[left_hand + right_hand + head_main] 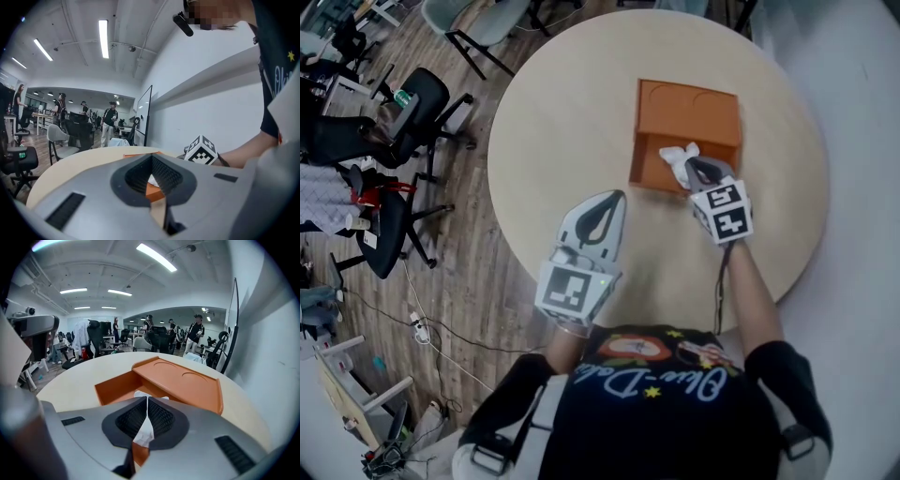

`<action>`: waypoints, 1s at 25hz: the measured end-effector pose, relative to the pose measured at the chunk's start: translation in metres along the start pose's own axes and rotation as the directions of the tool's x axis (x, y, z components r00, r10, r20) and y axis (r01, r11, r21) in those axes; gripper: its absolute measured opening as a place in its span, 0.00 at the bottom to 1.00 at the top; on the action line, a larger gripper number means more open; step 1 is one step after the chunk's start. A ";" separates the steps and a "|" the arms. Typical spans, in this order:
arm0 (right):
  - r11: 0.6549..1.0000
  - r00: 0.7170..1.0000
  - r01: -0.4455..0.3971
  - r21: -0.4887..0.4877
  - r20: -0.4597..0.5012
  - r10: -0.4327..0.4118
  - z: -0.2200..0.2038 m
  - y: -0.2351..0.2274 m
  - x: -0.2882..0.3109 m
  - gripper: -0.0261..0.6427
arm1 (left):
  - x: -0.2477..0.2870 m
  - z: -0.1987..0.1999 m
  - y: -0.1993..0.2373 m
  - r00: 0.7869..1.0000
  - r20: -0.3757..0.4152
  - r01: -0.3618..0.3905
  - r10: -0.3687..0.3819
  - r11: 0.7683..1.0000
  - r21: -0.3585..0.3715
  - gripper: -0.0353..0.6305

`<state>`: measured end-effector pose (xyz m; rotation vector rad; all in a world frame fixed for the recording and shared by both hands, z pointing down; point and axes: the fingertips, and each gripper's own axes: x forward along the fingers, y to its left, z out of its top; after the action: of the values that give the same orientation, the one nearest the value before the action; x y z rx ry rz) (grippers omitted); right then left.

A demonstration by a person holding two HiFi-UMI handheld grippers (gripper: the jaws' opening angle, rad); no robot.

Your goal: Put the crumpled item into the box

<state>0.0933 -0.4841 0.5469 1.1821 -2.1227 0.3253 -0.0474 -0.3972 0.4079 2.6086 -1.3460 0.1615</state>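
tissue, white and crumpled (143, 434), is pinched between the closed jaws of the right gripper (146, 401), with its loose end poking out past the tips. in the head view this sits right of centre, at the near edge of the orange box (689, 112), over its open lower compartment rather than the lidded upper part. the left gripper (614, 195) hangs lower centre above the round table (562, 122), jaws together with nothing between them. to finish well, i'd carry the tips a little further in past the near wall and lower them before parting the jaws, so the light wad drops inside instead of catching on the rim or clinging to a pad.
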 end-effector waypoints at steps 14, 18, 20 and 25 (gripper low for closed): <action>0.992 0.964 0.046 0.114 0.257 -0.074 0.029 -0.001 -0.094 0.04 | -0.021 0.015 -0.025 1.000 0.016 -0.003 0.003 0.999 0.033 0.04; 0.991 0.948 0.048 0.126 0.306 -0.085 0.030 0.003 -0.124 0.04 | -0.028 0.017 -0.036 1.000 0.017 0.000 -0.001 0.999 0.047 0.04; 0.991 0.938 0.050 0.127 0.334 -0.090 0.032 0.006 -0.139 0.04 | -0.031 0.018 -0.042 1.000 0.015 0.003 -0.004 0.998 0.067 0.04; 0.987 0.922 0.046 0.154 0.375 -0.101 0.030 0.015 -0.166 0.04 | -0.038 0.020 -0.049 1.000 0.009 0.008 -0.009 0.993 0.120 0.04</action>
<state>0.1271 -0.3826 0.4156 1.5059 -2.4101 0.2288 -0.0294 -0.3436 0.3744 2.7159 -1.3677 0.2359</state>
